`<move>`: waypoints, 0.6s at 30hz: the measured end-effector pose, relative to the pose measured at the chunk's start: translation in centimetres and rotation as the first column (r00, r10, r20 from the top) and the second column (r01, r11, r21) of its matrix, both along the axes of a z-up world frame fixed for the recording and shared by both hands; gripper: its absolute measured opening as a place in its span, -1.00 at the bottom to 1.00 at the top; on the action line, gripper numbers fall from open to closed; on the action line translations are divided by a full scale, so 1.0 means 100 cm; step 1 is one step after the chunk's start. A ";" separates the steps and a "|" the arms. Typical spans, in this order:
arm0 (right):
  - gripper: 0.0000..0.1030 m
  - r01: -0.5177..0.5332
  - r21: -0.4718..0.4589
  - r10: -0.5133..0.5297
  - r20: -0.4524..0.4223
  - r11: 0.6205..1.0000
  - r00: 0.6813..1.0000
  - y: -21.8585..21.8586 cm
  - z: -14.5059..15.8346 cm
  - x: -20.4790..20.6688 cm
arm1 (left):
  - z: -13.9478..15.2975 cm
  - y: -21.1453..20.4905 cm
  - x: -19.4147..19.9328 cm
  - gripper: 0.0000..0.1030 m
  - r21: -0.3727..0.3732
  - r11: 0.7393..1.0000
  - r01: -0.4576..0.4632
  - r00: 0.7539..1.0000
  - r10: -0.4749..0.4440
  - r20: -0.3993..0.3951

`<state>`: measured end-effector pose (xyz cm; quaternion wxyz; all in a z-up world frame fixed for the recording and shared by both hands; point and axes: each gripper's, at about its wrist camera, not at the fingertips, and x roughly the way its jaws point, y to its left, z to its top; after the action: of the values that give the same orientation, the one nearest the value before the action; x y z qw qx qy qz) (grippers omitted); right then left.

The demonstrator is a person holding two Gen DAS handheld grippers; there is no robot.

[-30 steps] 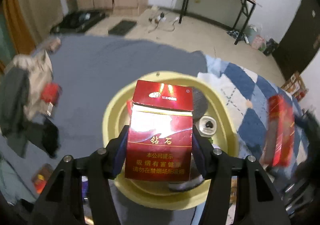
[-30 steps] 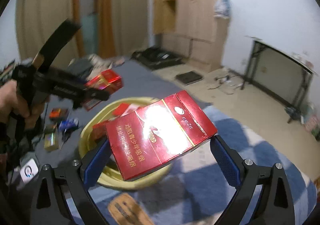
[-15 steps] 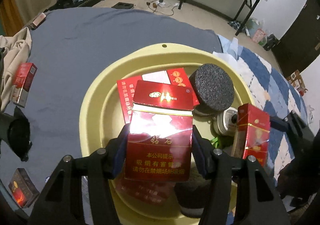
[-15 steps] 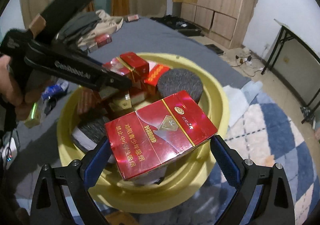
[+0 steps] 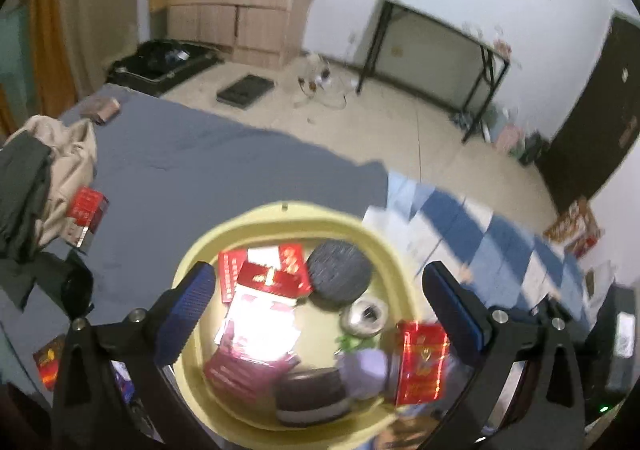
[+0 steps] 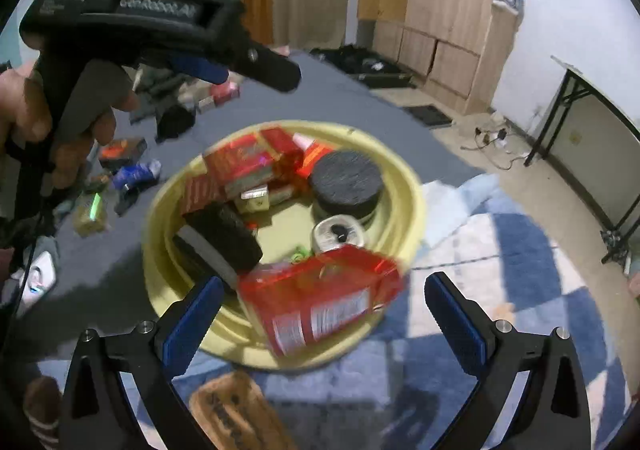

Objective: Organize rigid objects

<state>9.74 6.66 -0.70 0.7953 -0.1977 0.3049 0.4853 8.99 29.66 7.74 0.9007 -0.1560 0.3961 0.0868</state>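
A yellow basin [image 5: 240, 226] [image 6: 404, 185] sits on a grey bed sheet and holds several red cigarette packs, two round black pucks and a small white tin. My left gripper [image 5: 320, 302] is open and empty above the basin; a red pack [image 5: 260, 314] lies blurred below it. My right gripper [image 6: 324, 310] is open; a red pack [image 6: 320, 302] is blurred between its fingers, over the basin's near rim. The left gripper's body [image 6: 160, 33] shows at the upper left of the right wrist view.
Loose red packs [image 5: 86, 209] [image 5: 48, 362] and clothes [image 5: 48, 169] lie on the sheet to the left. A blue checked blanket [image 5: 500, 250] is to the right. Small boxes [image 6: 120, 149] lie left of the basin. A brown item [image 6: 236, 410] lies in front.
Both grippers have opened and let go of their red packs, which dropped toward the basin. The left gripper has lifted and tilted up, away from the basin.
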 end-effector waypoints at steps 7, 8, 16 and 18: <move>0.99 0.048 0.054 -0.050 0.038 0.997 0.998 -0.025 0.019 -0.010 | 0.021 -0.024 -0.030 1.00 -0.014 0.997 -0.069 0.997 0.070 0.034; 0.99 0.067 0.067 -0.070 0.036 0.995 0.997 -0.033 0.019 -0.008 | 0.019 -0.035 -0.036 1.00 0.009 0.997 -0.076 0.996 0.076 0.040; 0.99 0.066 -0.034 -0.067 -0.027 0.997 0.997 -0.082 0.012 -0.014 | -0.012 -0.090 -0.034 1.00 -0.001 0.999 0.040 0.999 -0.040 -0.008; 0.99 0.104 -0.030 -0.107 -0.131 0.994 0.986 -0.086 0.002 -0.011 | -0.011 -0.087 -0.032 1.00 -0.004 1.000 0.027 1.000 -0.027 0.007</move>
<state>8.59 -1.99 -0.51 0.7956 -0.1577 0.3726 0.4510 5.84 20.99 6.65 0.9029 -0.1527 0.3950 0.0732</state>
